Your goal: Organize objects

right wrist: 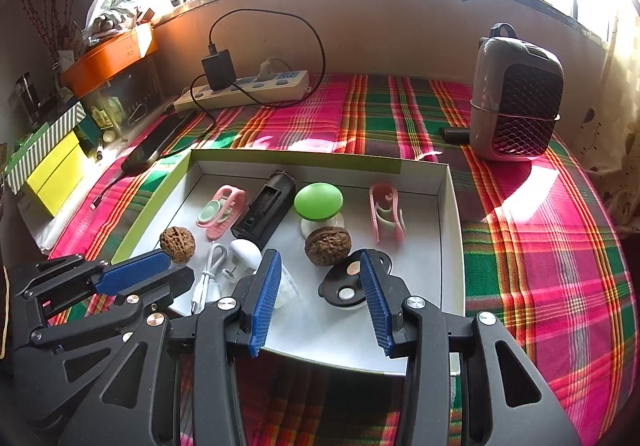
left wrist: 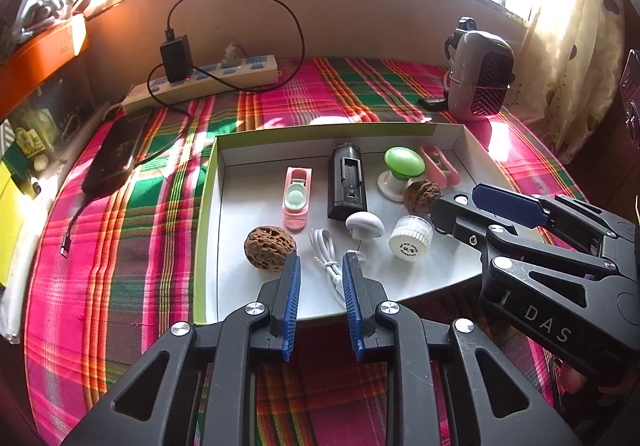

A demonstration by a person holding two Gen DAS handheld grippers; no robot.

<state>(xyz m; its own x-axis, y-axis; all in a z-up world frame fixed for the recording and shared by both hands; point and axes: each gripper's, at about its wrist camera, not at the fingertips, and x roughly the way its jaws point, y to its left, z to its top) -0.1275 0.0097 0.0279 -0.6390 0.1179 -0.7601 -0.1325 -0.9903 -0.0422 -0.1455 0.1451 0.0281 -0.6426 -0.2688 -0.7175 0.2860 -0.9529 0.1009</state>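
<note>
While both grippers hang over the near edge of the white tray, neither holds anything. Left gripper is partly open w/ the white cable lying btwn its ribbed blue pads, not pinched. Right gripper is wider, tilted down over a black disc, pads off it. 2 wrinkly walnuts, a glossy green knob & other bits sit in the tray.
</note>
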